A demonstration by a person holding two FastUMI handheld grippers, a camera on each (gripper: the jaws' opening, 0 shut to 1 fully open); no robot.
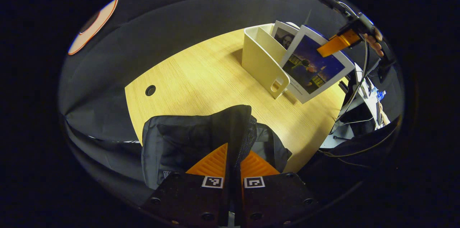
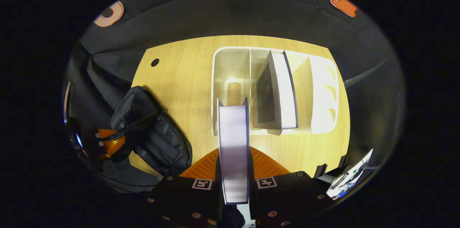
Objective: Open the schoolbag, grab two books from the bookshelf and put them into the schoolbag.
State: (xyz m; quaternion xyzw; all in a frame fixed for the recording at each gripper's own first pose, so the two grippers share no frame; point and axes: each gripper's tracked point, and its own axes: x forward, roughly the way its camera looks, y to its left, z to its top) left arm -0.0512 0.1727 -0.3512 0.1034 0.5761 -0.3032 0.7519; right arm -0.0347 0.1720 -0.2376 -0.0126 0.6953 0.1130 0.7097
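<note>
Books first: my right tool (image 2: 233, 163) is clamped on one book (image 2: 233, 142), both fingers pressing its covers, page edges facing the camera. It hangs lifted just ahead of the bookshelf (image 2: 323, 88), above the surface (image 2: 179, 77). From the left gripper view I see the same book (image 1: 316, 66) held by its top corner, tilted beside the bookshelf (image 1: 262, 63), with the right tool (image 1: 336, 45) pinching it. A second book (image 2: 276, 91) stands in the bookshelf, just beyond the held one.

My left tool (image 1: 233, 163) is closed on a fold of the schoolbag (image 1: 194, 142), lifting the cloth. In the right gripper view the schoolbag (image 2: 158, 138) sits off to the left, well apart from the book, with the left tool (image 2: 107, 142) holding its edge.

I judge the book stiff and fairly light, with smooth covers that could slip or swing when gripped at one corner; a hold nearer the spine would steady it. The schoolbag is soft and floppy, so its mouth will sag unless I keep the flap raised. I cannot tell how wide the opening is.
</note>
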